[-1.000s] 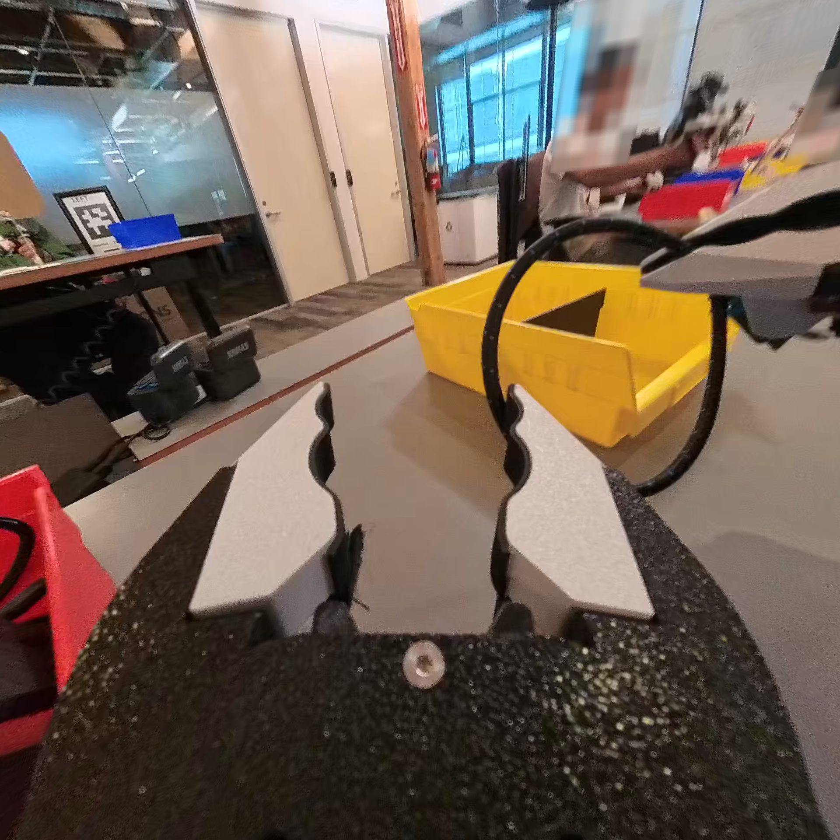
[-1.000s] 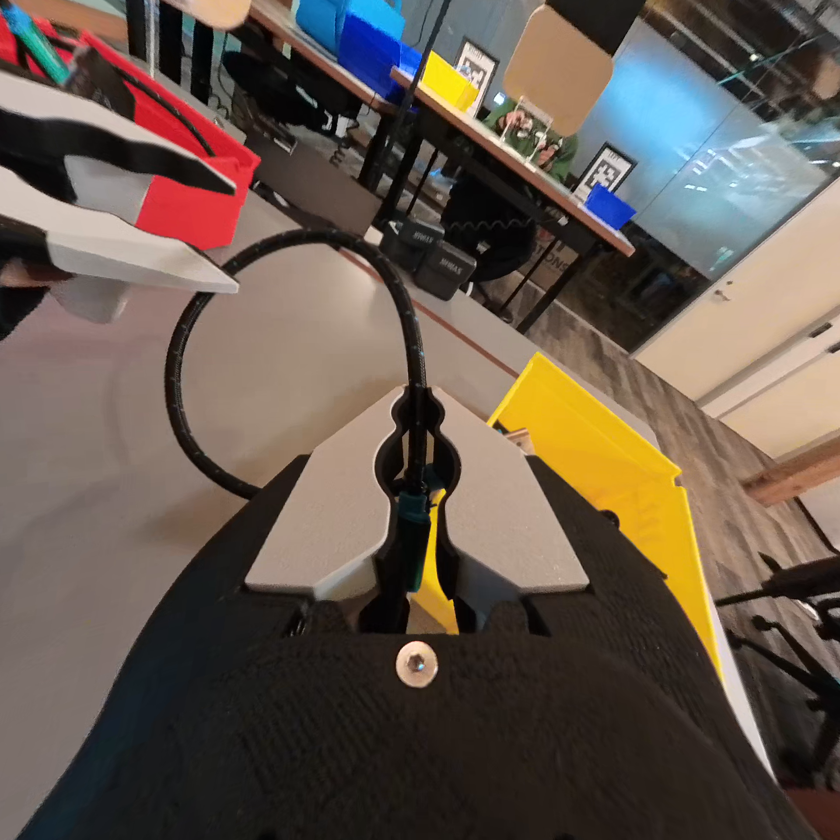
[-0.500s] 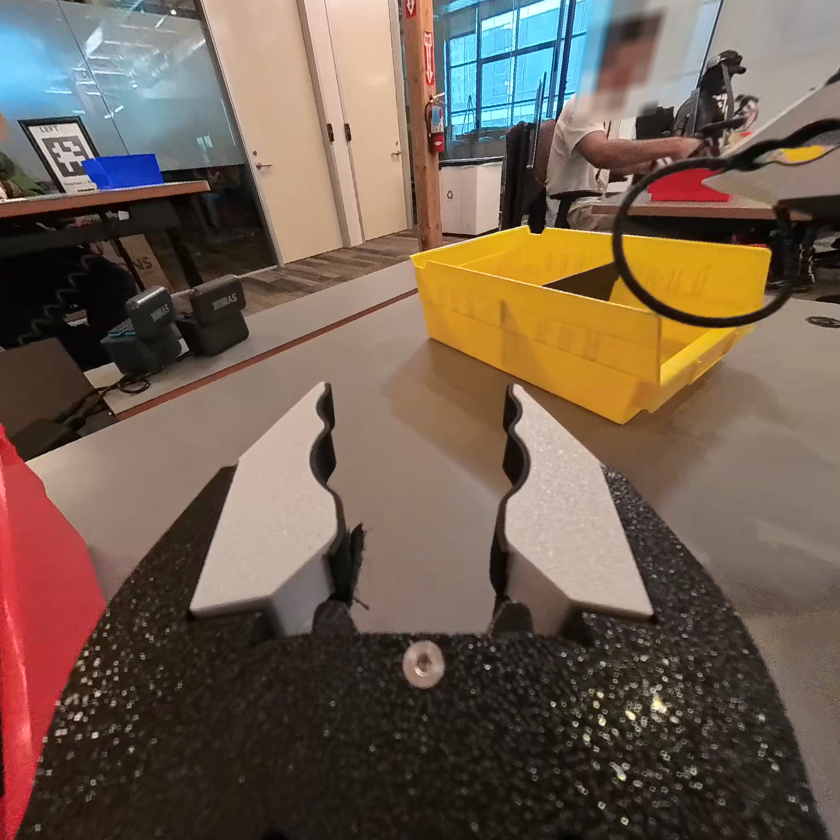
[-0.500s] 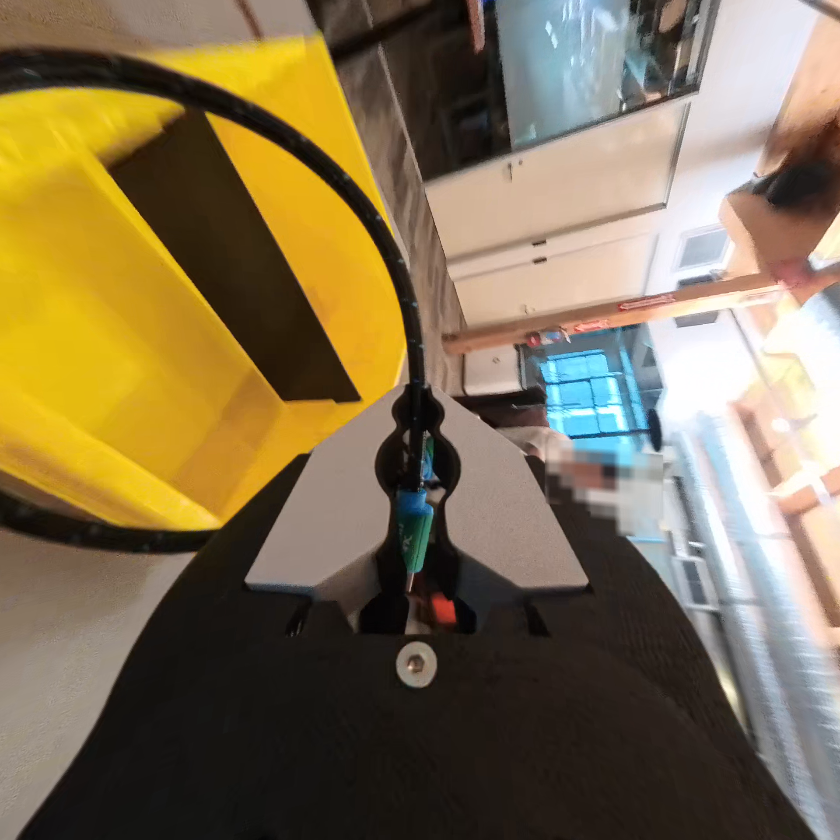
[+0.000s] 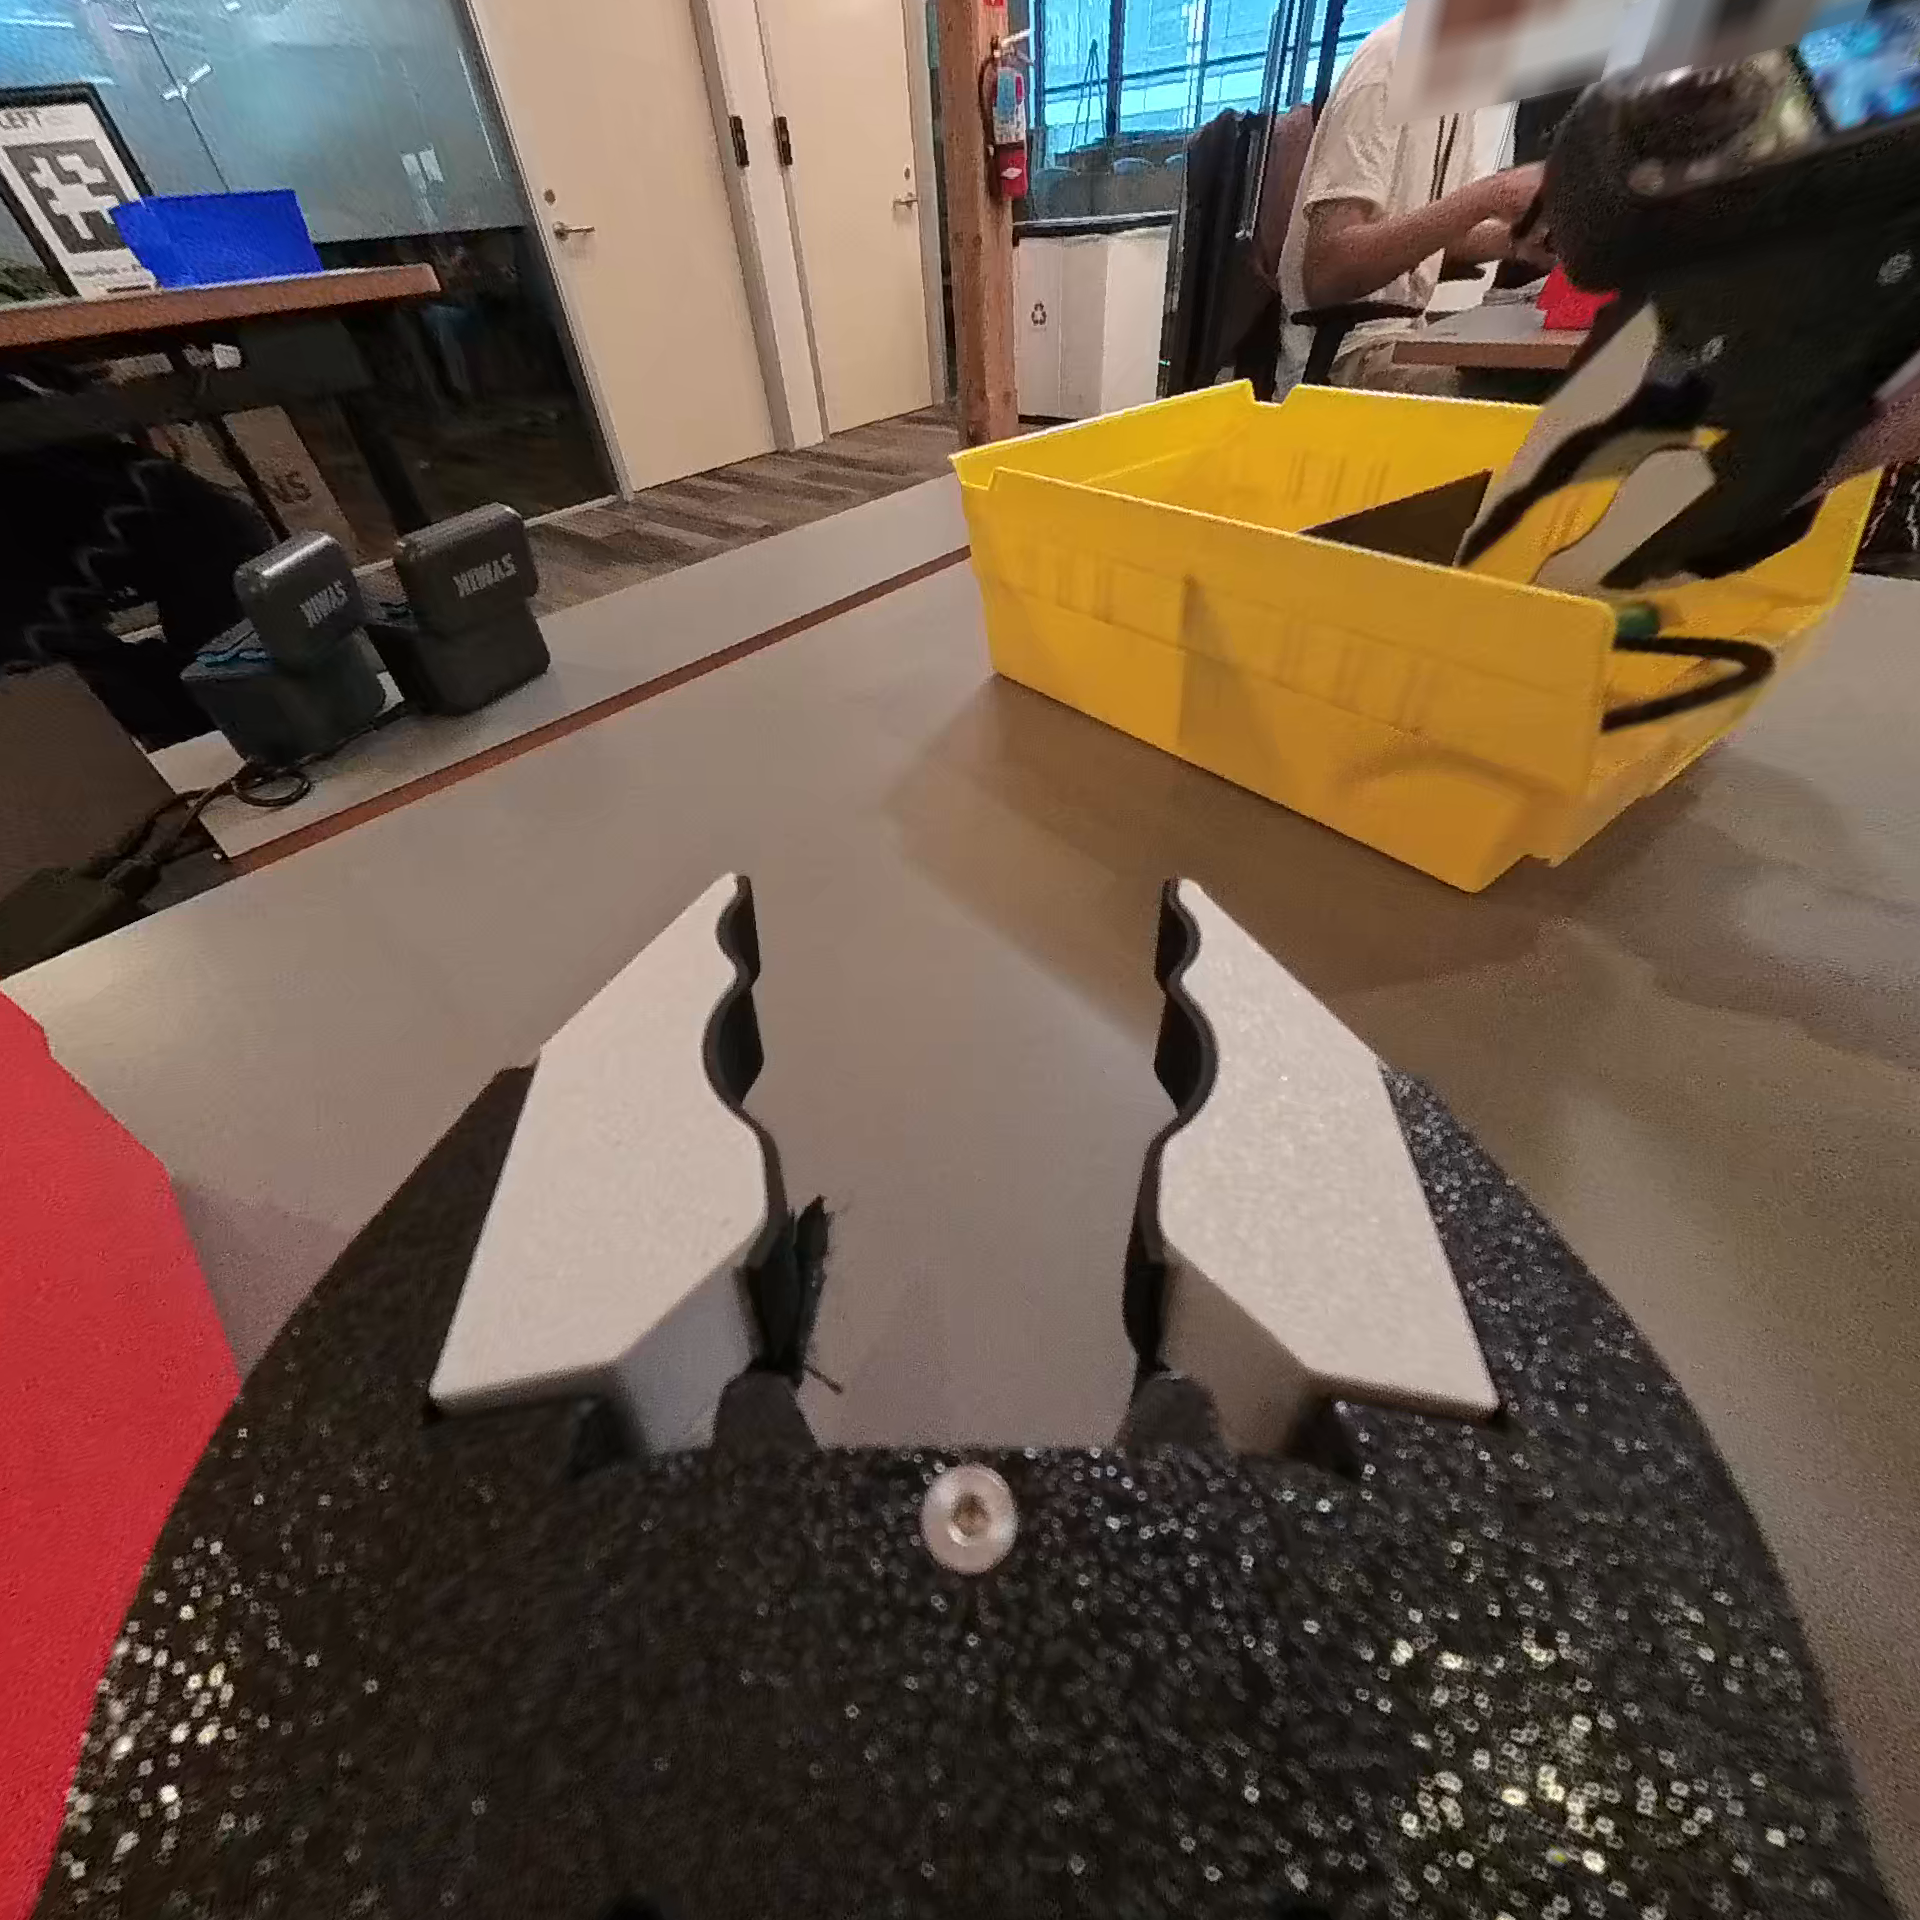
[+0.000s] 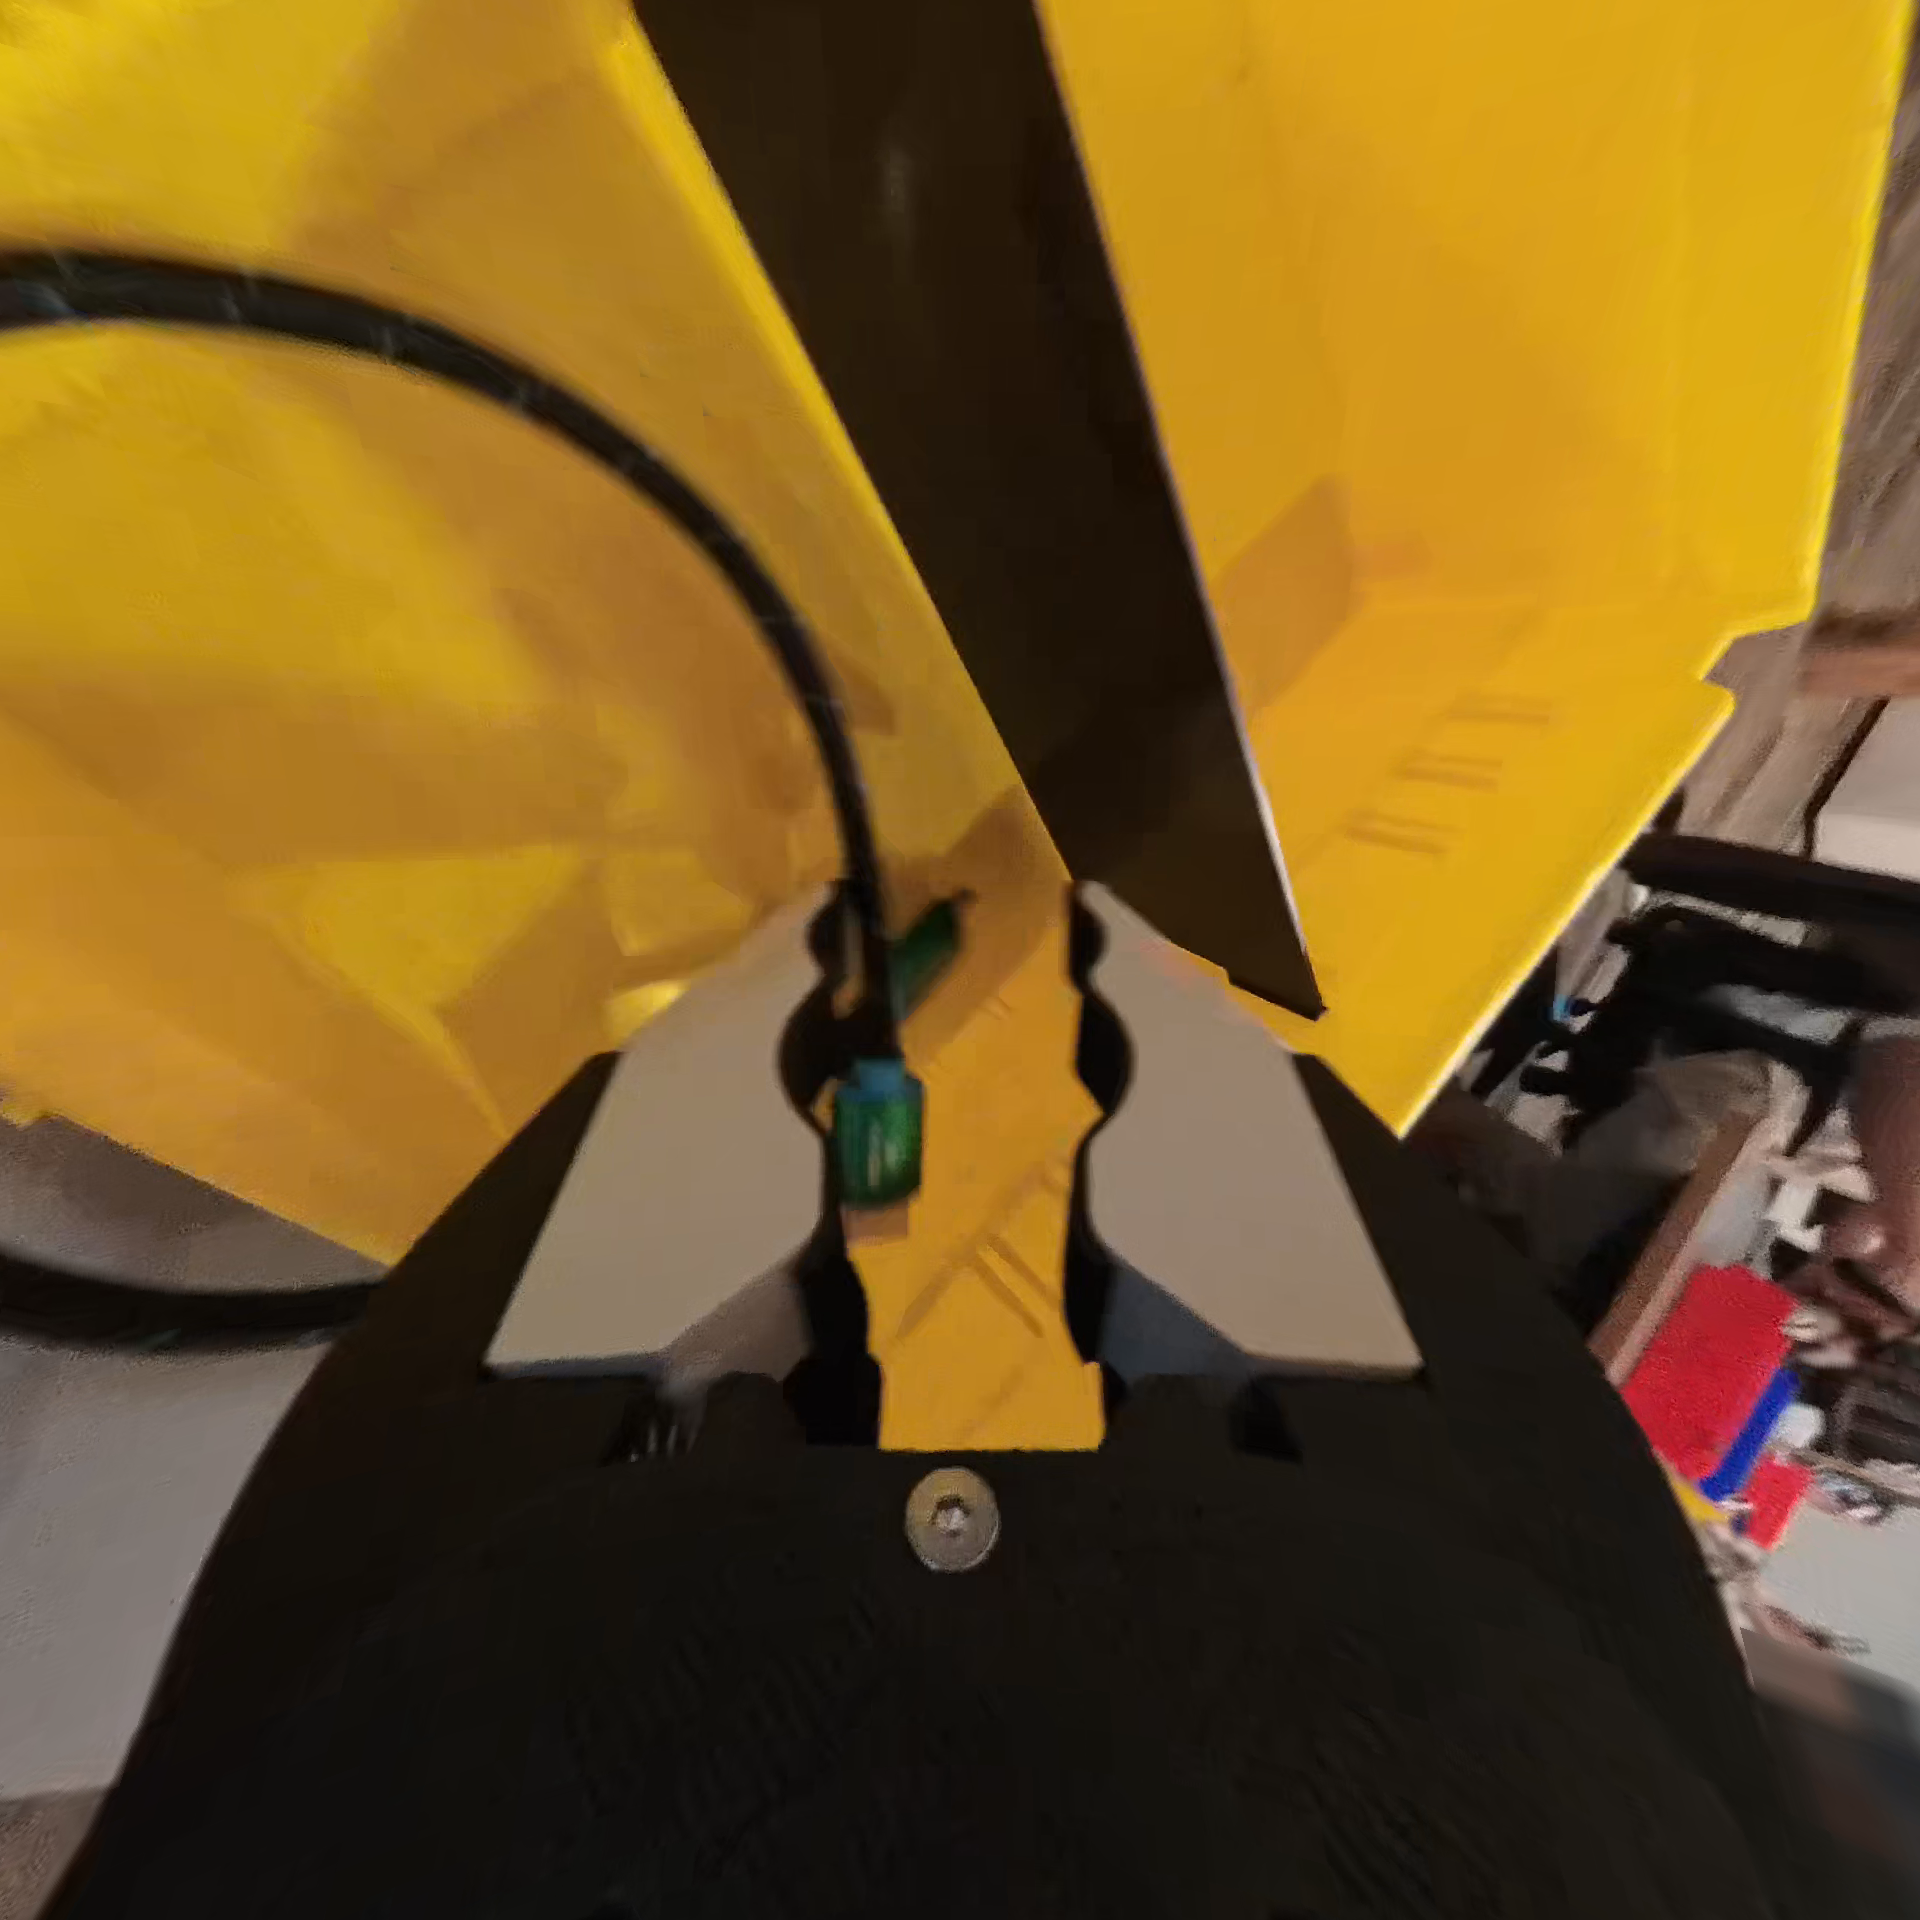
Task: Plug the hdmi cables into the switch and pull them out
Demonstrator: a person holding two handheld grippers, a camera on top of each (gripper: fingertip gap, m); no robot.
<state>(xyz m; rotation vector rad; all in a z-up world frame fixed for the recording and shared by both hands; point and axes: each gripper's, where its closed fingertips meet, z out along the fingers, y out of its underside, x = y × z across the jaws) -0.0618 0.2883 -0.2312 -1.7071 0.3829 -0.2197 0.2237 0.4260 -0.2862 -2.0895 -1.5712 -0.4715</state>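
**Yellow bin receives the cable; no switch in view**

Grey fingers (image 5: 623, 1174) of the left gripper (image 5: 961, 1122) stand wide apart and empty, low over the bare grey table (image 5: 468, 966). A red bin (image 5: 83, 1299) edges into that view at the near left.

Farther out, the yellow bin (image 5: 1299, 644) rests on the table with a black divider (image 5: 1403, 525) across its interior. The right gripper (image 6: 971, 1101) is positioned over the bin's open end. Its jaws are parted, with yellow plastic visible through the gap. The black hdmi cable (image 6: 644, 468) hangs in a loop, and its green-tipped plug (image 6: 878, 1138) lies against the inner face of the left finger. The frame is blurred; judged from the gap, the cable is unclamped and dropping into the bin, not held.

Beyond the table: two dark battery packs (image 5: 384, 623) on a lower surface, a blue bin (image 5: 213, 234) on a desk, and a seated person (image 5: 1382, 197).

Task status: no switch appears in either view. Plugging and unplugging cannot be confirmed. The cable appears to be at the put-away stage, suggesting late progress.
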